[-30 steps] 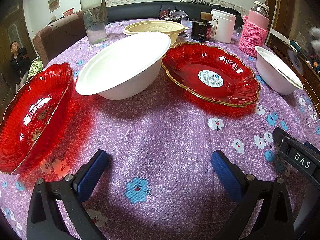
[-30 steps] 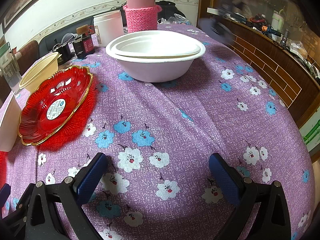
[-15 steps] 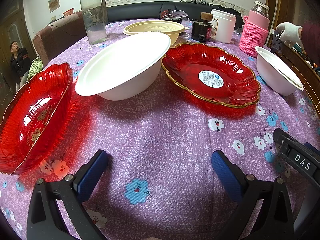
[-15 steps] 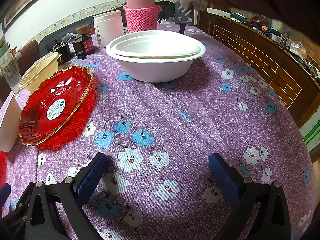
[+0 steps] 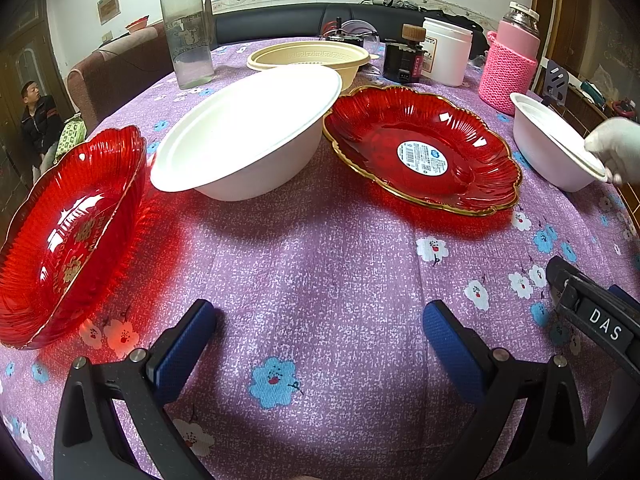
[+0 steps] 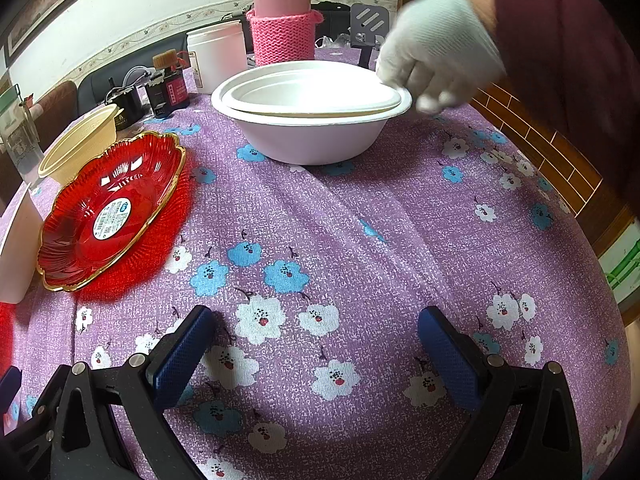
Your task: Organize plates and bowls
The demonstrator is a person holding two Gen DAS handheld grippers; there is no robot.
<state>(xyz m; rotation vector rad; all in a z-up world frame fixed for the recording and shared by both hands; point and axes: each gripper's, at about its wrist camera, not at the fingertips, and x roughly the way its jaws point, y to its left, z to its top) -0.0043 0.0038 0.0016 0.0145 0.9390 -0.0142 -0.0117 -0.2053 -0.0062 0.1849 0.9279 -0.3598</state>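
Note:
My left gripper (image 5: pixel 319 330) is open and empty, low over the purple cloth. Ahead of it stand a red dish (image 5: pixel 68 232) at the left, a large white bowl (image 5: pixel 248 136) with a lid tilted on it, and a gold-rimmed red plate (image 5: pixel 420 152). My right gripper (image 6: pixel 316 332) is open and empty. Ahead of it stands a white bowl (image 6: pixel 312 136) with a white plate lying in it; this bowl also shows in the left wrist view (image 5: pixel 548 148). A white-gloved hand (image 6: pixel 436 52) touches its right rim. The gold-rimmed red plate (image 6: pixel 108 212) lies to the left.
A beige bowl (image 5: pixel 308 58), a clear bottle (image 5: pixel 186 32), a white jar (image 5: pixel 446 56), a dark small bottle (image 5: pixel 404 60) and a pink knit-covered flask (image 5: pixel 508 68) stand at the back. The table's right edge drops off beside a brick-patterned ledge (image 6: pixel 540 148).
A gloved hand has come in from the right and now rests on the rim of the white bowl with the plate. Neither gripper has moved.

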